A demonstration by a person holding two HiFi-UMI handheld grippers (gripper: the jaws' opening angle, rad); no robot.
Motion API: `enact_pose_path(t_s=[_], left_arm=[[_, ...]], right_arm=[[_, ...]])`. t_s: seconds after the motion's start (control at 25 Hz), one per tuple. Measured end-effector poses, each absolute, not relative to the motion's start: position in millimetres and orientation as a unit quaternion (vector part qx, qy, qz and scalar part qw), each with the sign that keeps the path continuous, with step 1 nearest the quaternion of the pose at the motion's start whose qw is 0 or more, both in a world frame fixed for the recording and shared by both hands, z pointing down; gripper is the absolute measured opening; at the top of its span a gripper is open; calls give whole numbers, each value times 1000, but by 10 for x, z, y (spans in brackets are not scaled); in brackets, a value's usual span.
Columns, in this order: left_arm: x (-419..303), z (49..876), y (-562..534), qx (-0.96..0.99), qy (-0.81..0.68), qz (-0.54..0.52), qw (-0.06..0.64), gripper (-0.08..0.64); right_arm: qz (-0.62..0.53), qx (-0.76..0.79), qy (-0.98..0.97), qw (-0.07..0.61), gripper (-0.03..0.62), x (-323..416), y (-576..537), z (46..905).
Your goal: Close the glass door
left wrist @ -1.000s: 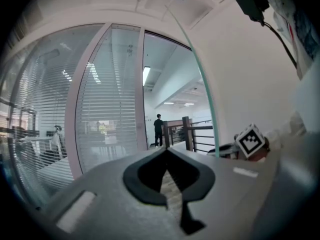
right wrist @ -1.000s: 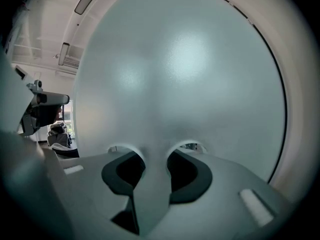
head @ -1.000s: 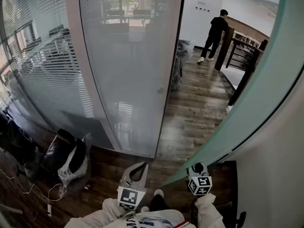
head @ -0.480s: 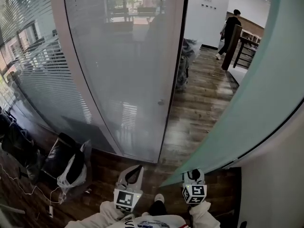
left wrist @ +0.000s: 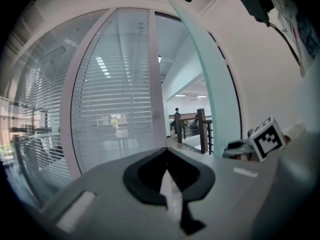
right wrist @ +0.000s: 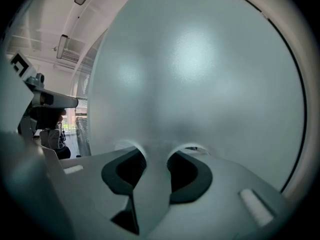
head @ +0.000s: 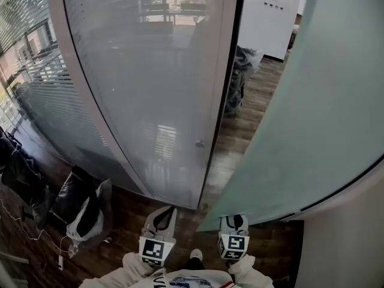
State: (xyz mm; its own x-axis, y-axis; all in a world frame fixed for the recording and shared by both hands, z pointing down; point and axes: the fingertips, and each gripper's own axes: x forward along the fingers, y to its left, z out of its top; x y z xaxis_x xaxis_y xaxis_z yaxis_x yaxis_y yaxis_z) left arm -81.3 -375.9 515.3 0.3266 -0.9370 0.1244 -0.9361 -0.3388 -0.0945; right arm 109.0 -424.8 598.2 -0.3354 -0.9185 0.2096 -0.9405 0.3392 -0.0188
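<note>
- Now, our right gripper (right wrist: 156,153) has its fingers pinching the near edge of the frosted glass door (right wrist: 195,74), whose pane rises ahead of them.
- Our left gripper (left wrist: 166,151) shows its fingers pressed together and empty. The door edge stands to their right and a glass partition (left wrist: 115,99) stands beyond them.

The door (head: 312,101) is frosted glass, smooth and cloudy. The floor (head: 237,146) is dark wood and shiny. The bag (head: 84,218) looks like thin, crinkly plastic.

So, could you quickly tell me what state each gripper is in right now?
Left gripper: closed, empty.
Right gripper: closed on the glass door.
</note>
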Motion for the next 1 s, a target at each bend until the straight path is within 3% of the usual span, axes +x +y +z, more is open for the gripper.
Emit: enact_pose_path(t_s=[1.0], left_arm=[[-958,5405,-4788,-796,597,-96,-19,3]], right_arm=[[79,585,-802,94,130,953,-5353,6027]])
